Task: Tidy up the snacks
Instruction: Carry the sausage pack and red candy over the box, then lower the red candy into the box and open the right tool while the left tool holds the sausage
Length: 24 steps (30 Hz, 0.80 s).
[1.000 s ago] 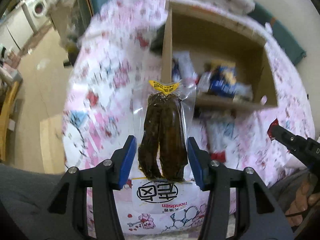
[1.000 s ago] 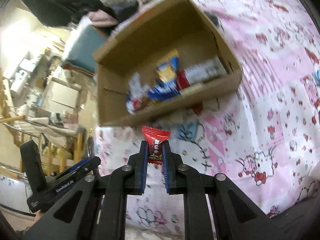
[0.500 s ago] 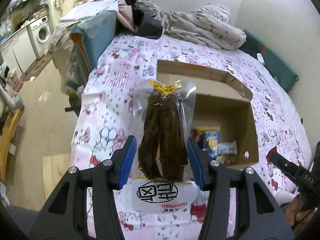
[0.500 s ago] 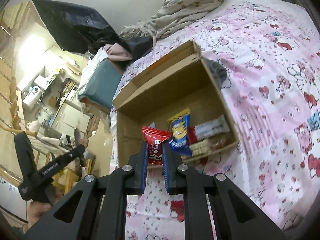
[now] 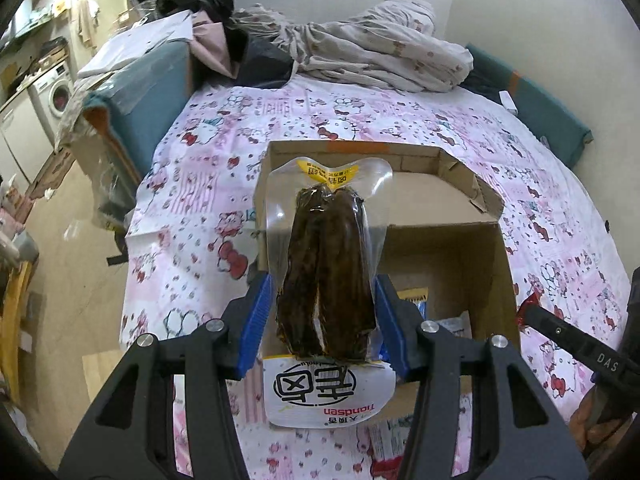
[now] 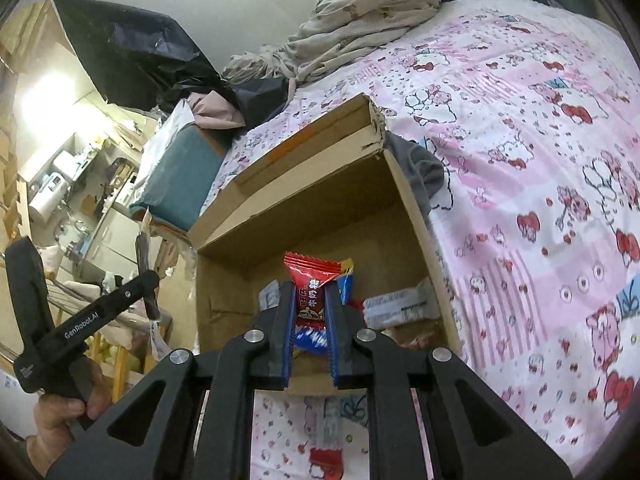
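Observation:
My left gripper [image 5: 325, 308] is shut on a clear vacuum pack of dark dried food [image 5: 326, 276] with a white and yellow label, held above the near left side of an open cardboard box [image 5: 486, 204]. A small red candy wrapper [image 6: 310, 292] is pinched in my shut right gripper [image 6: 308, 312], which hangs over the same box [image 6: 404, 184] at its near edge. Several wrapped snacks [image 6: 396, 306] lie on the box floor, partly hidden by the grippers. The right gripper's tip [image 5: 568, 334] shows at the right edge of the left wrist view, and the left gripper [image 6: 84, 324] appears at the left of the right wrist view.
The box sits on a bed with a pink cartoon-print sheet [image 5: 200, 184]. A rumpled blanket [image 5: 372, 52] and dark clothes lie at the far end. A loose snack [image 6: 328, 436] lies on the sheet in front of the box. Teal furniture [image 5: 136, 108] and a washing machine [image 5: 56, 92] stand left.
Both grippers rose and drew back with their snacks still held, and the views tilted up. The box now sits lower in both views and the far end of the bed shows.

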Each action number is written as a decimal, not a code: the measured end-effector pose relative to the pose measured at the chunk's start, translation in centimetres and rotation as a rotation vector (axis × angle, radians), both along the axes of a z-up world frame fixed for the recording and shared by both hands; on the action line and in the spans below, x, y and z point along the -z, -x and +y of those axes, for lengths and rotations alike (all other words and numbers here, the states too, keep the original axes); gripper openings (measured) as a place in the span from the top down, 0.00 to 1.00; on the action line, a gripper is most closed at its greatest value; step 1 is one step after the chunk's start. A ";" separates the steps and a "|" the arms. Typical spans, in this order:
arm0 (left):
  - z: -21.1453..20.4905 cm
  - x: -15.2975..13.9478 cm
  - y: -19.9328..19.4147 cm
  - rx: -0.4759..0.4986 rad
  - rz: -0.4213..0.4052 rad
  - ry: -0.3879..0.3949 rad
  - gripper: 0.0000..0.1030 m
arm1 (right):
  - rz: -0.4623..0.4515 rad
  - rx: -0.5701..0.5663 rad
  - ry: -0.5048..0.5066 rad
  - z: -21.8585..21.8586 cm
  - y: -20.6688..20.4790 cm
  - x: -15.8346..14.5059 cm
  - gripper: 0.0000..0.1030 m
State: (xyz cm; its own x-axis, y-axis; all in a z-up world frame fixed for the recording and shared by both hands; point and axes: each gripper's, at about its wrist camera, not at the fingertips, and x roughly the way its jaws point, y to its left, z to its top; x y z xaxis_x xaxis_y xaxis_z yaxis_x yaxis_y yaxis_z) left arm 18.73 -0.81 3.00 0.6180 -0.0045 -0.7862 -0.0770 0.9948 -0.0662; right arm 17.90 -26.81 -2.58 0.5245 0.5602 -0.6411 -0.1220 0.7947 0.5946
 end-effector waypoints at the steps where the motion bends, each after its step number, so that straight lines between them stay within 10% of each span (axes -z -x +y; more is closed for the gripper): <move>1: -0.2 0.2 -0.4 0.003 -0.002 -0.005 0.54 | 0.001 0.000 0.003 0.0 -0.4 0.2 0.86; 24: -0.8 6.1 -3.8 0.086 0.022 -0.009 0.52 | 0.120 -0.029 0.067 2.0 -1.8 4.7 0.86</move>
